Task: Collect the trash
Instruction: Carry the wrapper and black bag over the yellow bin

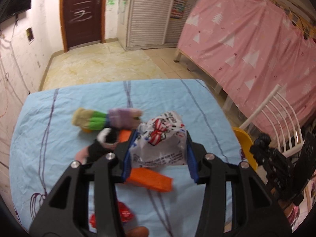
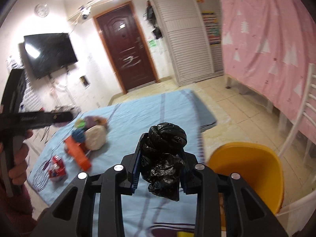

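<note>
My left gripper (image 1: 159, 148) is shut on a crumpled white plastic wrapper (image 1: 160, 140) with red print, held above the table with the light blue cloth (image 1: 59, 118). My right gripper (image 2: 162, 162) is shut on a crumpled black plastic bag (image 2: 164, 158), held above the table's right edge beside a yellow bin (image 2: 250, 169). On the cloth lie an orange box (image 1: 150, 179), a red and white wrapper (image 2: 56, 167) and a pile of small colourful socks (image 1: 106, 118). The right gripper's body also shows at the right of the left wrist view (image 1: 276, 158).
A white chair (image 1: 276, 114) stands right of the table, next to the yellow bin (image 1: 244, 142). A bed frame draped in pink cloth (image 1: 246, 45) runs along the right. A brown door (image 2: 126, 55) and a wall TV (image 2: 49, 53) are at the far side.
</note>
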Tool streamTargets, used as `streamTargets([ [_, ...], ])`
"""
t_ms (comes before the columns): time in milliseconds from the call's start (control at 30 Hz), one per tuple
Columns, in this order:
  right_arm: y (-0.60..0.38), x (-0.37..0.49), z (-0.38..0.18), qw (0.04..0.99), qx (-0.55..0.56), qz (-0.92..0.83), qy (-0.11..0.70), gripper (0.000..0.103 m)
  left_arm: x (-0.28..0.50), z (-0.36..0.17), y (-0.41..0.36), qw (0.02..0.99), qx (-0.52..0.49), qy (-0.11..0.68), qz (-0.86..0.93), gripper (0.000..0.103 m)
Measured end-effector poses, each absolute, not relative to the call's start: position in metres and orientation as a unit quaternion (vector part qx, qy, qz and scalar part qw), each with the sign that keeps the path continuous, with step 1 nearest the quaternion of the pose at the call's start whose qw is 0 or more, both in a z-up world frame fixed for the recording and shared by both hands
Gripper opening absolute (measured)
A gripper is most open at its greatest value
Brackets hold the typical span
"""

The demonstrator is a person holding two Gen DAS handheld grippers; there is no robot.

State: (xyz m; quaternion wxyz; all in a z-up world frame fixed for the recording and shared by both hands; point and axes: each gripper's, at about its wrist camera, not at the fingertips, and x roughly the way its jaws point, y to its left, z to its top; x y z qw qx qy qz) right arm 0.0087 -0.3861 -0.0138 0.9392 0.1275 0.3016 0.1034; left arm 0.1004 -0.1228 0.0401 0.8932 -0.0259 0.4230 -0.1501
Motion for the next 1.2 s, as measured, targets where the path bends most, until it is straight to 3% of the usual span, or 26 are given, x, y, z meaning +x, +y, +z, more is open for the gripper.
streamTargets([
  [1067, -0.5, 0.004, -0.072, 0.927, 0.195, -0.099, 0.305, 0.026, 0.099, 0.024, -0.333, 0.844, 0.095, 0.45, -0.276, 0.044],
  [1200, -0.503, 0.007, -0.08, 0.921, 0.205, -0.102, 0.315, 0.033, 0.102, 0.021, -0.348, 0.841, 0.1, 0.452, -0.28, 0.044],
])
